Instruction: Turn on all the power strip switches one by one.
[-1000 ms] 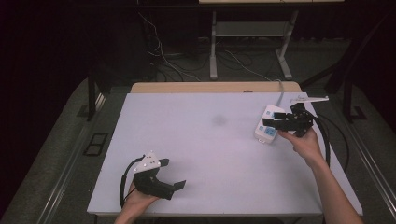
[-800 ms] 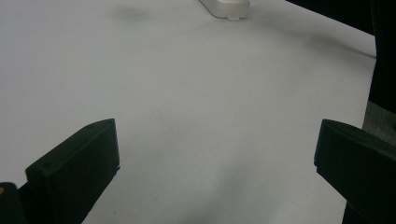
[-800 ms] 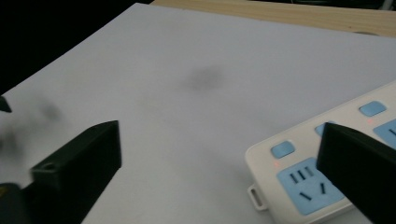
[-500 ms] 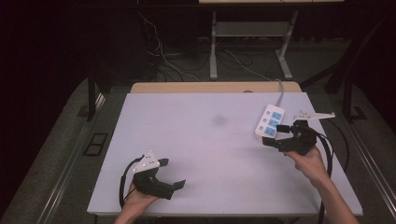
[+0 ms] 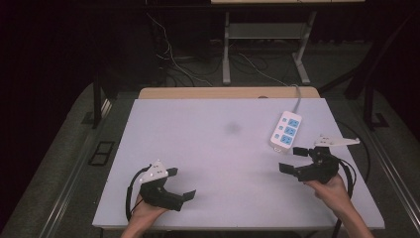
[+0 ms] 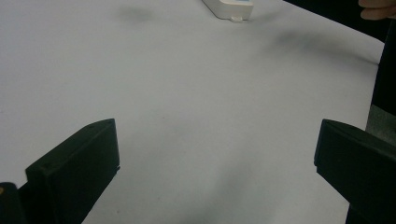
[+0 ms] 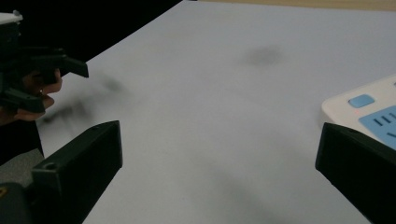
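Observation:
A white power strip (image 5: 286, 130) with blue sockets lies flat at the table's right side, its cord running off the far edge. My right gripper (image 5: 292, 159) is open just in front of the strip, apart from it, with nothing between its jaws. From the right gripper view the strip (image 7: 369, 112) sits just beyond the right jaw of that gripper (image 7: 219, 144). My left gripper (image 5: 181, 183) rests open near the front left of the table, holding nothing. In the left gripper view its jaws (image 6: 217, 140) stand wide apart over bare table, and the strip's end (image 6: 229, 7) lies far ahead.
The white table (image 5: 208, 148) has a wooden strip along its far edge. A faint dark smudge (image 5: 232, 128) marks the middle. Cables and metal table legs (image 5: 226, 49) stand on the floor behind. A black cable (image 5: 356, 163) trails from the right gripper.
My right gripper has drawn back from over the power strip toward the front edge. The strip stays on the table. The left gripper has not moved.

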`<state>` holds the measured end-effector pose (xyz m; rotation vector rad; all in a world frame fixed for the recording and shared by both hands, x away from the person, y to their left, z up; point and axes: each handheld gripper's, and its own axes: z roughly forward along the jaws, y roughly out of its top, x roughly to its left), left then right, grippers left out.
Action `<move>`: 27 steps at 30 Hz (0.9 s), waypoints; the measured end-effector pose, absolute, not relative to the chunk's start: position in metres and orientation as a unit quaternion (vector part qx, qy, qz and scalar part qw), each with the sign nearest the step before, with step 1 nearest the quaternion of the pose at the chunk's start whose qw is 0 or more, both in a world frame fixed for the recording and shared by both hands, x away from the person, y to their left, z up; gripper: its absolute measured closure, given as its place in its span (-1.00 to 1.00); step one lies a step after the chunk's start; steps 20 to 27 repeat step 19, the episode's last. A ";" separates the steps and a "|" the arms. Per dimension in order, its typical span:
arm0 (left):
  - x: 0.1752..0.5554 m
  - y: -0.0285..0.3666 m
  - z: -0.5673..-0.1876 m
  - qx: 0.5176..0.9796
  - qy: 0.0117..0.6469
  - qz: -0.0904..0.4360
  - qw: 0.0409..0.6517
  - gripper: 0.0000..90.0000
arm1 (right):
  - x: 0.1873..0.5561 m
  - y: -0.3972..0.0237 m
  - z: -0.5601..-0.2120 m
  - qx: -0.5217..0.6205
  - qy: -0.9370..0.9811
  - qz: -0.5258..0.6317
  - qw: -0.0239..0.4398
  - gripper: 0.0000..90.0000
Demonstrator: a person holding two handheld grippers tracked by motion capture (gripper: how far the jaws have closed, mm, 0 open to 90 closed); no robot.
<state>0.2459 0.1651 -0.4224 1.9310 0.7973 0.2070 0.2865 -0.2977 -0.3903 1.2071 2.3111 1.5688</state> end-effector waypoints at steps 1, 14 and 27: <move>0.246 0.165 -0.422 0.797 0.330 0.086 0.498 -1.00 | 0.284 -0.297 -0.392 0.395 0.759 0.515 0.049 -0.99; 0.247 0.169 -0.423 0.793 0.337 0.085 0.500 -1.00 | 0.255 -0.288 -0.415 0.380 0.773 0.505 0.056 -0.99; 0.248 0.170 -0.423 0.792 0.338 0.085 0.501 -1.00 | 0.250 -0.290 -0.422 0.378 0.777 0.499 0.061 -0.99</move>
